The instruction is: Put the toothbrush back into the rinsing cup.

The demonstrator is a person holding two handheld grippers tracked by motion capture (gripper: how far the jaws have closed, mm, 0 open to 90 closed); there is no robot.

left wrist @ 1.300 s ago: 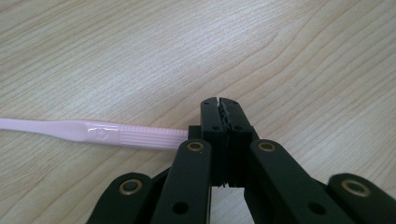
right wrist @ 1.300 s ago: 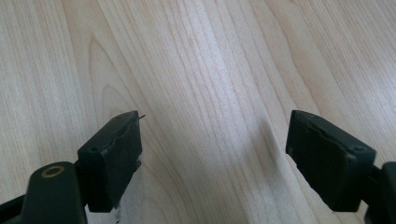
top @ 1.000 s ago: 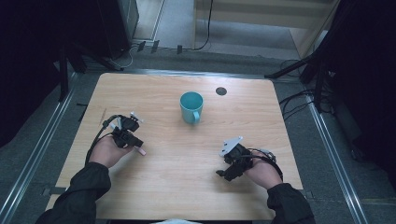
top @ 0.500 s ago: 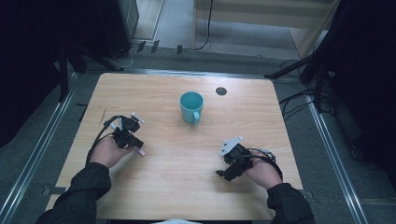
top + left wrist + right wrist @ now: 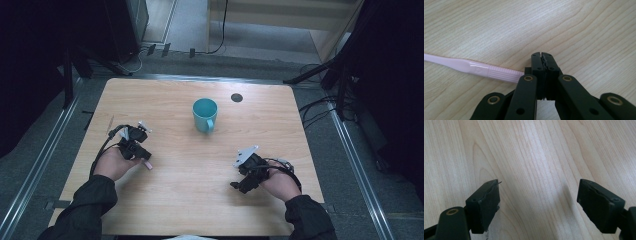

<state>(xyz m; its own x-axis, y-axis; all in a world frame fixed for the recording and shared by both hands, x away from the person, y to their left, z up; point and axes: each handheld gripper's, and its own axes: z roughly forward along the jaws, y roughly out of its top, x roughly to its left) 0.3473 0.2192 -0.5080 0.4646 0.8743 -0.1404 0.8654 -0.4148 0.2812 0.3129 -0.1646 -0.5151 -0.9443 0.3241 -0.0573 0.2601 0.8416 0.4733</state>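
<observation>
Nothing has moved since the earlier frames: both hands, the mug and the pink stick lie where they were a second ago.

The left gripper (image 5: pixel 145 161) rests low on the table (image 5: pixel 170 200) at its left side, held in the person's left hand (image 5: pixel 114 163). In the left gripper view its jaws are pressed together at the tips, and the pink stick (image 5: pixel 471 68) runs out from behind them to the left, flat on the wood. Its ribbed end meets the side of the left jaw; whether the jaws pinch it cannot be told, since that end is hidden behind them. From above, a short pink end (image 5: pixel 147 165) shows just beside the gripper, on the side toward the person.

The right gripper (image 5: pixel 237 186) sits near the table's right front part, in the right hand (image 5: pixel 280 182), well apart from the left one. In the right gripper view its jaws stand wide apart with bare wood between them.

The teal mug (image 5: pixel 205 114) stands upright near the middle of the far half, handle toward the person, well apart from both grippers. A dark round spot (image 5: pixel 237 97) lies just beyond it to the right.
</observation>
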